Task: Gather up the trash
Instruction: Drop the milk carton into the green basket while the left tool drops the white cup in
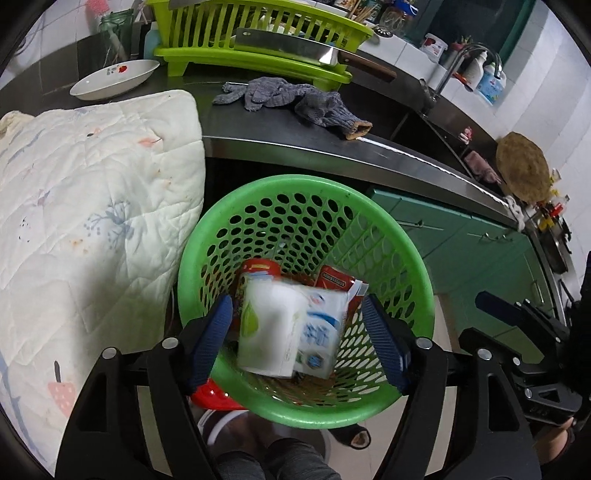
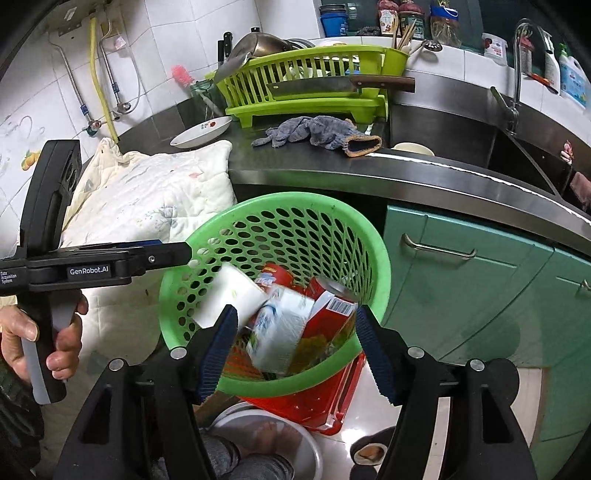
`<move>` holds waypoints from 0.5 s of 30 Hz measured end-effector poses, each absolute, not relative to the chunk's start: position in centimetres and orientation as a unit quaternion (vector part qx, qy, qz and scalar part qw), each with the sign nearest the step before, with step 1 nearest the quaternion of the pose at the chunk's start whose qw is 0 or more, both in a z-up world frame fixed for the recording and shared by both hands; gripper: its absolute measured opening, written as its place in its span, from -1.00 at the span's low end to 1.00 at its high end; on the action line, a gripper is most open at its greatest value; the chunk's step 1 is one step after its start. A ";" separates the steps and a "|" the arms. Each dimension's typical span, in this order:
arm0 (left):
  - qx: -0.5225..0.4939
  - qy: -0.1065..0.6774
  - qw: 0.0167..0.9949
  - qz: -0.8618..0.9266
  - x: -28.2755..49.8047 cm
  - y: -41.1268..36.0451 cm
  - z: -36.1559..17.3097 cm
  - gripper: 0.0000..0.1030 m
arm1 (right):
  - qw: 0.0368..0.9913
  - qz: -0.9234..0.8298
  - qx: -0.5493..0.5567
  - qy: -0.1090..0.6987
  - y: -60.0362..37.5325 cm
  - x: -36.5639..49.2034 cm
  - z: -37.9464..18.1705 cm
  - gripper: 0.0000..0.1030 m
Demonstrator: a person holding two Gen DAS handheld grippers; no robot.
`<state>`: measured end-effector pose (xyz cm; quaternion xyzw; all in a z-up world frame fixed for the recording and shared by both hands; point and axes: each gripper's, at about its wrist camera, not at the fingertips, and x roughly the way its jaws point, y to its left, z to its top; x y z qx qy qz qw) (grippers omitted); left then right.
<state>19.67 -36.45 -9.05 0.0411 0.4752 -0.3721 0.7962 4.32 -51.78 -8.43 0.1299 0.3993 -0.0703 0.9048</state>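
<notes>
Above the green basket (image 1: 303, 206), my left gripper (image 1: 297, 341) is spread wide, a blurred white carton (image 1: 284, 328) between its fingers, contact unclear. My right gripper (image 2: 295, 347) gapes empty over the rim.

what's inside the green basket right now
In the green basket: a blurred white carton, a red can and a red carton. The cartons cover most of the bottom, so anything beneath them is hidden.

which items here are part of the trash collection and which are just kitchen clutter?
Job:
- green basket
- white carton, blurred, between the open fingers of the left gripper
- red carton in the basket

Clutter:
- grey cloth
- cleaver on the dish rack
- white plate
- quilted pad
</notes>
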 end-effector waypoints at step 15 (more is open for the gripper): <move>0.047 0.442 0.832 -0.332 18.3 -29.2 -5.3 0.41 | 0.913 -0.027 0.113 0.391 -47.9 5.6 -7.5 0.24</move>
